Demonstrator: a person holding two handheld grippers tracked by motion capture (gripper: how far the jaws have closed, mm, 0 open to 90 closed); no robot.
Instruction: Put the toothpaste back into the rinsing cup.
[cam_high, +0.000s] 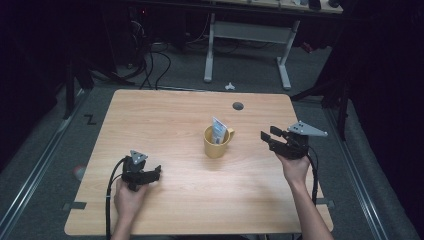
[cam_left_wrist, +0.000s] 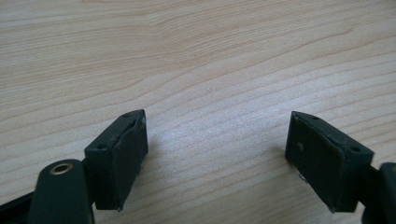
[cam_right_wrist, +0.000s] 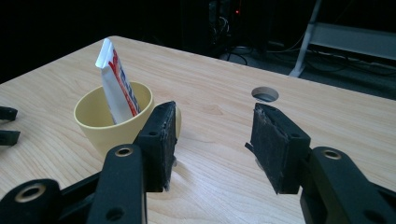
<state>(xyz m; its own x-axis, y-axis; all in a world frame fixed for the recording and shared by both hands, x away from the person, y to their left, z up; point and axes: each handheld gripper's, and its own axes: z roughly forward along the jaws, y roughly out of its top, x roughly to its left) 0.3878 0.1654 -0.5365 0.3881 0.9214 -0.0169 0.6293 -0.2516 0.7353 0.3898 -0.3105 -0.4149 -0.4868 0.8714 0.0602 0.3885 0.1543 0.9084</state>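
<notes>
Tube (cam_high: 218, 131), white with red-blue print, tilted in yellow mug (cam_high: 215, 143); both tongs open, empty

Tube's (cam_high: 218, 131) lower part hidden inside mug (cam_high: 216, 145)

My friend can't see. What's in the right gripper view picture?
A yellow cup stands on a wooden table with a white tube leaning inside it. The right gripper has open, empty black jaws beside the cup.
</notes>
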